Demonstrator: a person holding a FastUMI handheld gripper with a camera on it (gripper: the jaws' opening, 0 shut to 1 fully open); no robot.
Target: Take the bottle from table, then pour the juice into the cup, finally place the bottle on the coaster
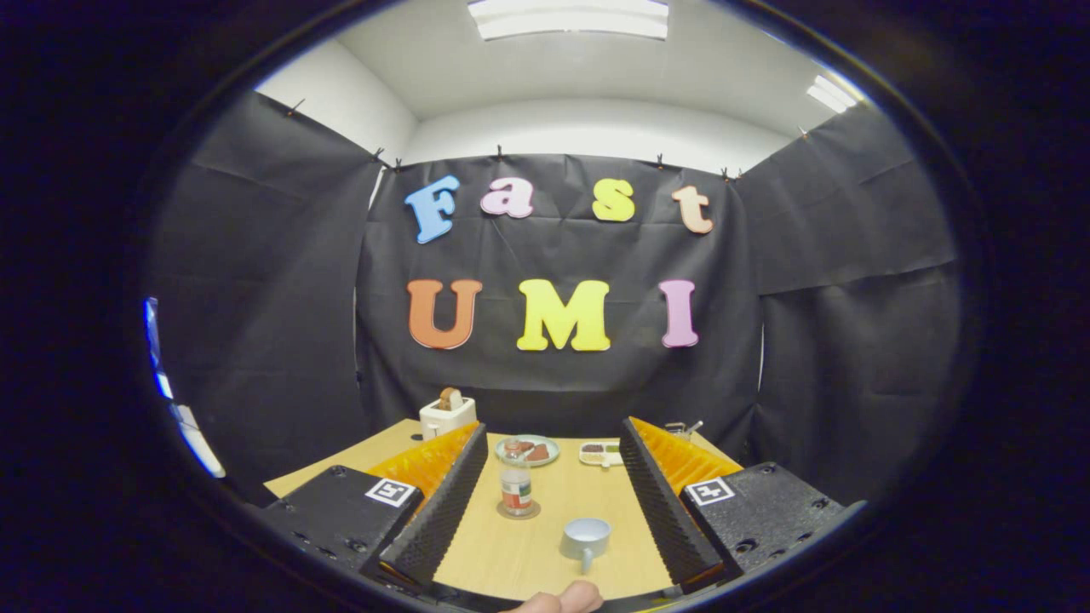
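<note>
A small bottle (516, 489) with a red and white label and a clear cap stands upright on a round coaster (532, 512) on the wooden table (511, 553). It sits between my fingers, nearer the left one. A pale blue cup (586, 538) stands to the bottle's right and closer to me, its handle pointing toward me. My gripper (553, 428) is open wide with nothing held, and both fingers hover above the table on either side of the bottle and cup.
Beyond the bottle are a round plate (527, 451) with food and a small white tray (600, 454). A white toaster (447, 415) with toast stands at the far left, and a metal item (683, 428) at the far right. A person's fingertips (564, 600) show below the cup.
</note>
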